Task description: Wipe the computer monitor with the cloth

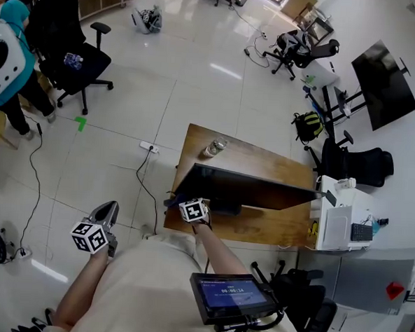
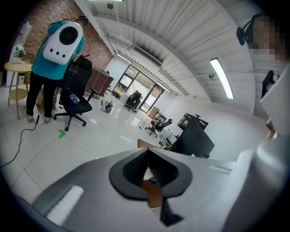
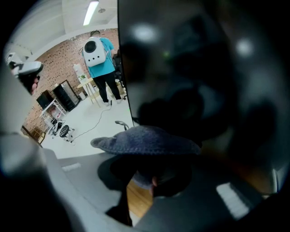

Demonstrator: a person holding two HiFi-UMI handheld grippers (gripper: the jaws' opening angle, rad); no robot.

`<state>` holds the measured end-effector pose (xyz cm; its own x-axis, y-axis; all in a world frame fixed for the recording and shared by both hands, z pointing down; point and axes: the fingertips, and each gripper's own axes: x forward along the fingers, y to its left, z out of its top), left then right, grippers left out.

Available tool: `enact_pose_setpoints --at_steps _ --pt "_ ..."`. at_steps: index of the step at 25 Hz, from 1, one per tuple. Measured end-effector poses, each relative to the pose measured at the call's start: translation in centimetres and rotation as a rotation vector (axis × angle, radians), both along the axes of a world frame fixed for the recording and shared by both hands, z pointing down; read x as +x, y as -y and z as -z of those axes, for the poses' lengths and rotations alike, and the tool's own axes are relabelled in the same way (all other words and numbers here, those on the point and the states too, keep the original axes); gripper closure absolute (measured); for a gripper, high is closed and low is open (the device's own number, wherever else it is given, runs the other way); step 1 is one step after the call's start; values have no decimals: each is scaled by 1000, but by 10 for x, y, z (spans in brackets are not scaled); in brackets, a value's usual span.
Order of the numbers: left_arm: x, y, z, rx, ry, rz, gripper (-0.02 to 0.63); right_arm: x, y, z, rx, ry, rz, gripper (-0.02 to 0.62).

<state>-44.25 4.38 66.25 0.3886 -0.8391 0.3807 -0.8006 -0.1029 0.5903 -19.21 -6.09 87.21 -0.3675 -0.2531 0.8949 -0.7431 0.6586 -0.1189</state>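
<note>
The small screen (image 1: 231,294) at the bottom of the head view shows a line of white digits like a timer, too small to read surely; the left cube (image 1: 89,237) on the left tongs (image 2: 147,154) and the right cube (image 1: 194,211) on the right tongs (image 3: 152,181) bear black-and-white square code patterns; a yellow label (image 1: 314,229) on the white machine (image 1: 337,222) is illegible.

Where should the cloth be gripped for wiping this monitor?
At its bunched middle, coming from the side away from the screen, as the right gripper has it now: the cloth spreads flat beyond the grip, so, likely, only fabric meets the monitor.
</note>
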Motion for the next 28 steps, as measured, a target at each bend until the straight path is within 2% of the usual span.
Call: enact_pose_setpoints --at_steps 4,8,11,14,19,23,28 --pt "-5 -4 -1 1 -7 23 606 -6 7 1 34 -10 15 505" --pt "-5 -10 0 5 -6 32 606 -12 3 1 21 -7 13 505" --pt "-7 -14 1 9 -2 37 606 -19 9 4 64 -2 21 505" --pt "-7 -18 1 8 4 35 606 -31 10 11 100 27 35 505" --pt "-5 -19 5 18 15 27 606 -47 2 17 59 85 35 505" --pt "1 -19 7 22 21 16 606 -50 11 28 117 95 55 505" --pt "4 -21 8 27 24 15 606 -51 11 38 132 115 47 505"
